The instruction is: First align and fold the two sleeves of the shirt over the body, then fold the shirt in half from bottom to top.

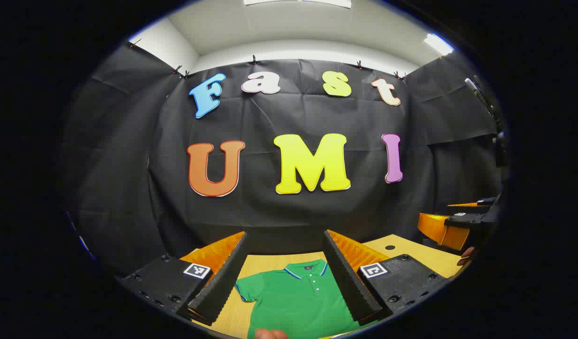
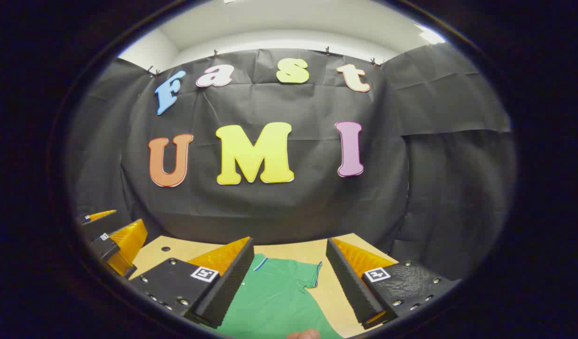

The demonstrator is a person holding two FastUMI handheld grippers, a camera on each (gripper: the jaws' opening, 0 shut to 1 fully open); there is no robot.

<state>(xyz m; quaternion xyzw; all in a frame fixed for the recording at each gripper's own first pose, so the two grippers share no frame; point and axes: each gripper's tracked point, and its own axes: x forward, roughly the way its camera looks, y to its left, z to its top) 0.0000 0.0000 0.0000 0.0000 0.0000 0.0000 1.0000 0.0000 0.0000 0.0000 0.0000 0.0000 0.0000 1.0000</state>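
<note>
While I hover both grippers, jaws wide, empty | shirt flat, collar at 12 | left gripper nearer left sleeve | right gripper nearer right sleeve

Lighting even + bright, from ceiling panels overhead; these blow out to white glare in left gripper view. Black cloth wall stays matt, little reflection, creases readable. Desk evenly lit, soft shadows only. Green shirt sharp, colours saturated. Strong fisheye bend in both views: wall + ceiling lines curve, edges darken w/ faint blue fringe at rim. No motion blur; near tongs slightly soft
</note>
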